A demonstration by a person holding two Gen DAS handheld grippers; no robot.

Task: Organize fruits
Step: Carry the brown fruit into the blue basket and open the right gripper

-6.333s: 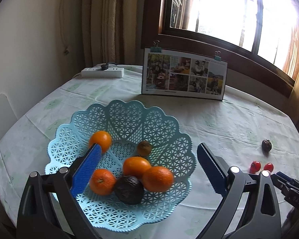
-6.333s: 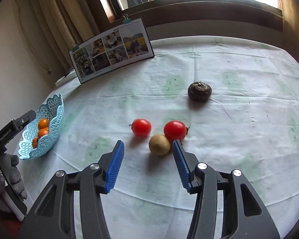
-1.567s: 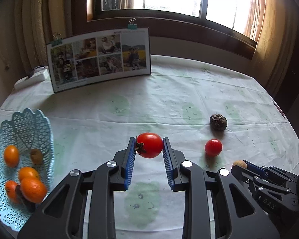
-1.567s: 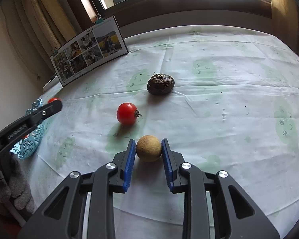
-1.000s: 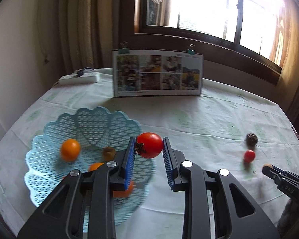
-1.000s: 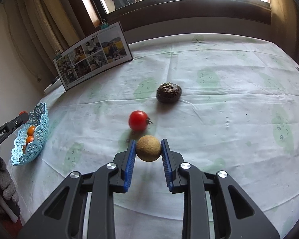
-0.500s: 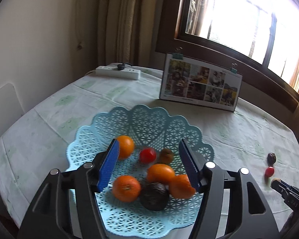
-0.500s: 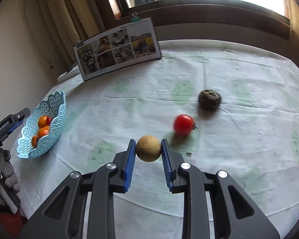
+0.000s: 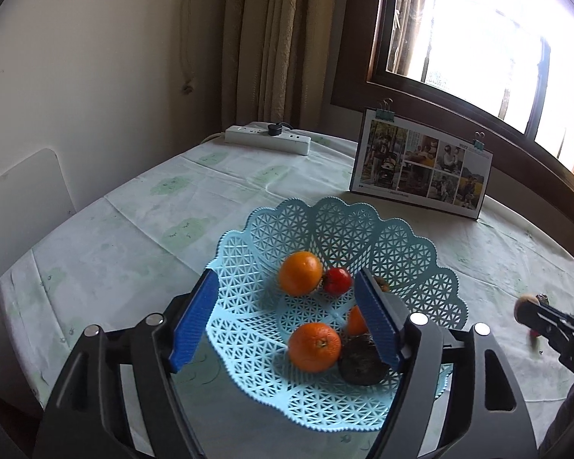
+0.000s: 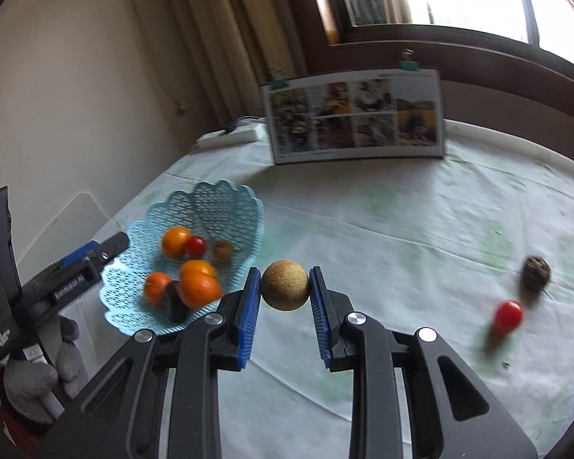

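Two handheld grippers work over a round table covered in a pale cloth with faint green prints (image 9: 195, 206). The left gripper (image 9: 285, 321) hovers above a light blue, lattice-pattern plastic basket with scalloped edges (image 9: 336, 225), its blue ribbed fingers spread wide apart and gripping nothing. Inside the basket lie several round oranges, one near the far side (image 9: 300, 273) and another nearer the camera (image 9: 314, 347), a third partly hidden behind the right finger. A small red tomato (image 9: 336, 281) rests touching the far orange, and a dark wrinkled avocado-like fruit (image 9: 363, 361) sits beside the near orange. A small brownish fruit is mostly hidden behind the finger.

The right gripper (image 10: 285, 298) is clamped on a tan, rough-skinned round fruit (image 10: 285, 285), held off the cloth just beside the basket's near rim (image 10: 225, 199). Well apart on the cloth lie a second red tomato (image 10: 508, 316) and, just beyond it, a dark brown wrinkled fruit (image 10: 536, 272), both blurred in the right wrist view.

At the far edge of the table stands a photo collage board with binder clips on top (image 9: 421, 166), and a white power strip (image 9: 268, 139) lies near the beige curtain (image 9: 279, 42). A grey gloved hand (image 10: 38, 375) holds the left gripper's handle.
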